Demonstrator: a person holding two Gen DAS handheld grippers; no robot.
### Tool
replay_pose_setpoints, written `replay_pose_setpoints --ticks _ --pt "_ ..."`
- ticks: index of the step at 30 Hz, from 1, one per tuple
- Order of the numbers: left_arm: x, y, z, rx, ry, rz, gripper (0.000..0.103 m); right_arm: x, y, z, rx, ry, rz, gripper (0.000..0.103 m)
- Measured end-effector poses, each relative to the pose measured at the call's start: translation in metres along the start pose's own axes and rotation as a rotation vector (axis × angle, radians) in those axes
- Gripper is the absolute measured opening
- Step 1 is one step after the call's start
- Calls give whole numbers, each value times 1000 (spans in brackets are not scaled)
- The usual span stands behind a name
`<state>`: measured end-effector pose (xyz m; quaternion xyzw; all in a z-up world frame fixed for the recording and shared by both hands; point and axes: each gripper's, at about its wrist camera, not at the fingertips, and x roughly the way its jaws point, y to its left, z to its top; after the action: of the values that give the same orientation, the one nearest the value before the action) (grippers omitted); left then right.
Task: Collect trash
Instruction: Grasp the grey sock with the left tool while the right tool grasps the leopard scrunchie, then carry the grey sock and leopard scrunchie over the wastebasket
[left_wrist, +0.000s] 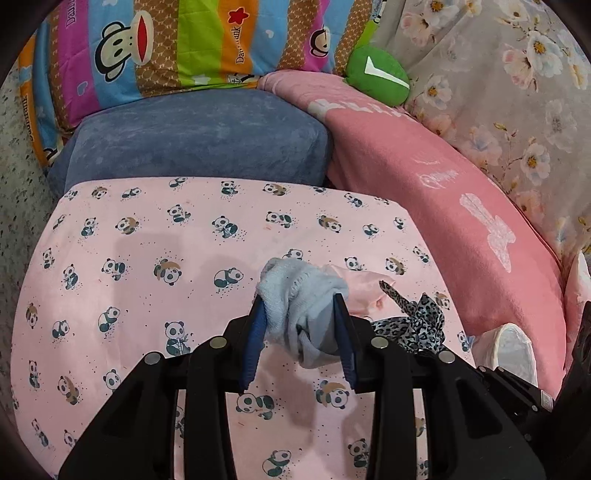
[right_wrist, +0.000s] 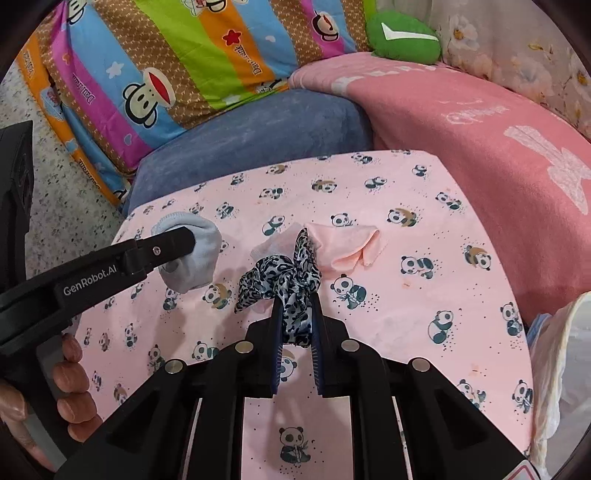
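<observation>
On the panda-print sheet (right_wrist: 424, 310), 2 grabs are in hand at once. Left claw (left_wrist: 301, 299) is clamped on a pale blue sock (left_wrist: 295, 295), bunched between its blue pads; right claw (right_wrist: 297, 299) is pinched narrow on a leopard-print scrunchie (right_wrist: 280, 277). Both pieces look lifted just clear of the sheet, though the scrunchie may touch. A pink cloth (right_wrist: 343, 247) lies just beside the scrunchie, not yet picked. Step, by my read: pickup done, carry pending. Next move calls for holding both grips and swinging toward the white bag (right_wrist: 557, 369) at the right edge, probably the bin, then releasing.
</observation>
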<state>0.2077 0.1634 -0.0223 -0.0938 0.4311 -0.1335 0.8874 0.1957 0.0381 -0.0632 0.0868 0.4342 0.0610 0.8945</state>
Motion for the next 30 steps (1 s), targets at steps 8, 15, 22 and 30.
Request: replay_pose_setpoints --ticks 8,15,22,30 --pt "-38 -40 -1 53 -58 -24 34 -74 -13 8 13 -127 2 14" --pt "-61 -82 -7 118 -97 -49 34 -132 -32 6 38 -214 -13 14" --pt "-73 -132 -17 198 -115 -82 34 -186 -69 0 91 -283 -42 14" --pt "-77 -191 -30 290 -113 -127 34 -227 -117 -10 150 -336 -78 14"
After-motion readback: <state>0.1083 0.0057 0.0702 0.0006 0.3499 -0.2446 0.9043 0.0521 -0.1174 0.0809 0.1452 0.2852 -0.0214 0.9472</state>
